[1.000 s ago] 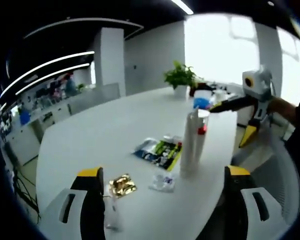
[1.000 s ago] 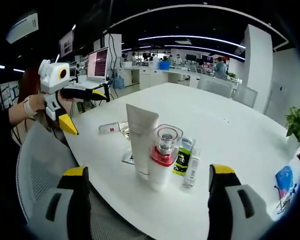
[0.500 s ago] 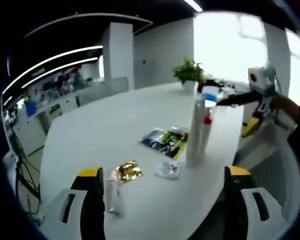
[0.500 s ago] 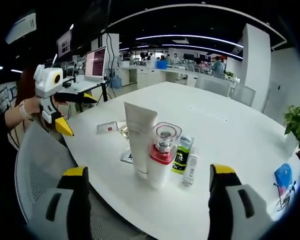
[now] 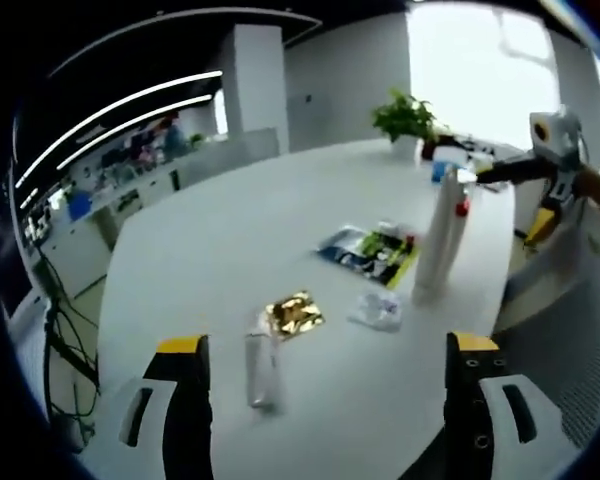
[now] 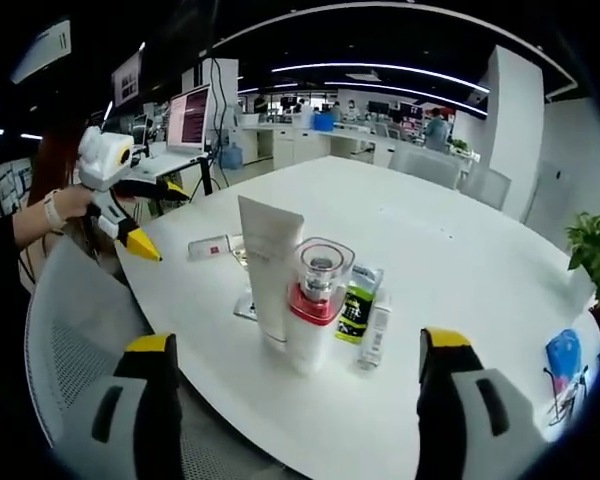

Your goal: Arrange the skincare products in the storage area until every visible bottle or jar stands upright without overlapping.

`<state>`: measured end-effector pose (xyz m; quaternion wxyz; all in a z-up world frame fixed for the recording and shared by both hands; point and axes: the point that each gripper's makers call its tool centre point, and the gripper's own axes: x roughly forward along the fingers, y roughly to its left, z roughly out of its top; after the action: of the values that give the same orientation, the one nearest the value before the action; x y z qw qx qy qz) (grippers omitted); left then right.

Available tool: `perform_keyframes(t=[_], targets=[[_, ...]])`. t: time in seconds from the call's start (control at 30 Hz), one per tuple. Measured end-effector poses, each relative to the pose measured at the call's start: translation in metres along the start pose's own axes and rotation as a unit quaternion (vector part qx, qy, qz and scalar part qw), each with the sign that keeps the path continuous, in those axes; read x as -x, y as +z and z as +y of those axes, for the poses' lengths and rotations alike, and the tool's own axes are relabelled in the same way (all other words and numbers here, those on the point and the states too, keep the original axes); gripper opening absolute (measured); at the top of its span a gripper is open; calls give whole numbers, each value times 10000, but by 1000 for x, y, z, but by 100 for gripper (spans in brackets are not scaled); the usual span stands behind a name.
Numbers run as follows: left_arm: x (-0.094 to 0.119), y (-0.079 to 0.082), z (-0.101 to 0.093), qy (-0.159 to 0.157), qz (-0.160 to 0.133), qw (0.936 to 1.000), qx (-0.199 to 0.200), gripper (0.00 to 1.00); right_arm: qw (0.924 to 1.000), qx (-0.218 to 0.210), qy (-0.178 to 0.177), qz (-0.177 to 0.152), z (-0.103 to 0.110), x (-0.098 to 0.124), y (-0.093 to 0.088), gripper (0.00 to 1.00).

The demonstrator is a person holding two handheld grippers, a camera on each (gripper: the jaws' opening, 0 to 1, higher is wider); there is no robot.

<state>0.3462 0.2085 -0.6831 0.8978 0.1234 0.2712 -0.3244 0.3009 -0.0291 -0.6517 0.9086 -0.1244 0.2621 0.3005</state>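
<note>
In the left gripper view, the left gripper (image 5: 323, 400) is held with jaws spread wide, nothing between them. Just above the left jaw a small white tube (image 5: 261, 368) lies flat on the white table (image 5: 210, 250), with a gold sachet (image 5: 293, 314) beside it. Right of centre, a tall white tube (image 5: 438, 243) stands upright.

In the right gripper view, the right gripper (image 6: 298, 405) is likewise spread and empty. At frame centre the tall tube stands touching a red-collared pump bottle (image 6: 313, 303); what seems a green-labelled tube (image 6: 357, 303) lies behind.
</note>
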Motion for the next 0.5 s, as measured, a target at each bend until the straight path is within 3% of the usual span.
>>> perform_keyframes(t=[0.13, 0.3, 0.5], targets=[[-10, -12, 13, 39, 224, 9997, 5, 85, 10000, -50, -27, 34, -3, -2, -3, 100], [-23, -34, 26, -66, 835, 9963, -201, 78, 9999, -72, -21, 95, -5, -5, -6, 100], [-41, -47, 40, -137, 1257, 9917, -214, 70, 9998, -98, -7, 184, -7, -10, -8, 100]])
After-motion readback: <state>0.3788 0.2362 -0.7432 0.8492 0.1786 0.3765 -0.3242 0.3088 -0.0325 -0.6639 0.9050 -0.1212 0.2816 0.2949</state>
